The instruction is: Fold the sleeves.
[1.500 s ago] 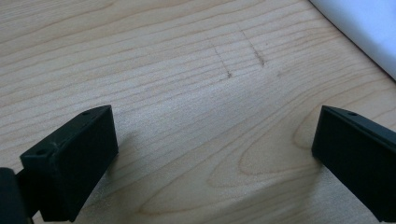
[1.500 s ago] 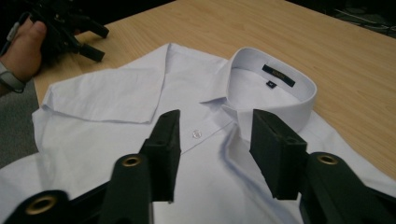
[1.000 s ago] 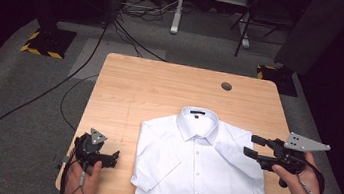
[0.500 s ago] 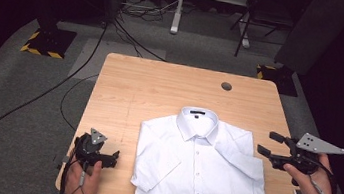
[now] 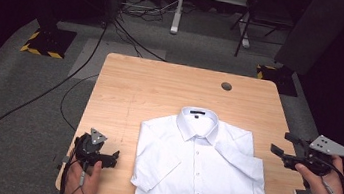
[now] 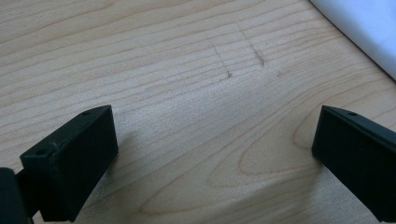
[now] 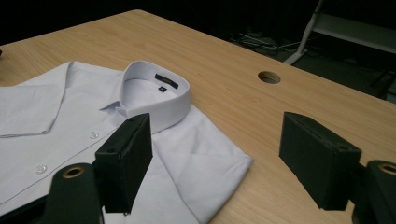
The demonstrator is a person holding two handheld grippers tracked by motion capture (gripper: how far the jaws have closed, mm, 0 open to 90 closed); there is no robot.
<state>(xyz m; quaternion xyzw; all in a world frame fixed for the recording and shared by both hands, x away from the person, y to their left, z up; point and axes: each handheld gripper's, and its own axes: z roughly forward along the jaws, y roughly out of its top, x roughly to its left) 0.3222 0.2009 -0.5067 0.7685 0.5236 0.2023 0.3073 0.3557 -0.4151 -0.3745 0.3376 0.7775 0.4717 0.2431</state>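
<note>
A white short-sleeved shirt (image 5: pixel 200 176) lies front up on the wooden table (image 5: pixel 160 90), collar (image 5: pixel 198 118) toward the far side. Its picture-right sleeve (image 5: pixel 240 156) is folded in over the front. My right gripper (image 5: pixel 281 143) hovers just right of that sleeve near the table's right edge. It is open, its jaws have just been opening, and nothing is between them. In the right gripper view the gripper (image 7: pixel 215 158) faces the folded sleeve (image 7: pixel 205 163) and collar (image 7: pixel 159 93). My left gripper (image 5: pixel 112 156) rests open at the front left corner, over bare wood (image 6: pixel 215 158), with the shirt's edge (image 6: pixel 369 28) beside it.
A round cable hole (image 5: pixel 226 86) sits in the table's far right part. Cables (image 5: pixel 59 92) run across the grey floor at left. A white stand (image 5: pixel 175 22) and yellow-black striped blocks (image 5: pixel 40 49) stand beyond the table.
My right gripper has drawn back to the right, off the folded sleeve toward the table edge, and its jaws stand wider. The left gripper and the shirt have not moved.
</note>
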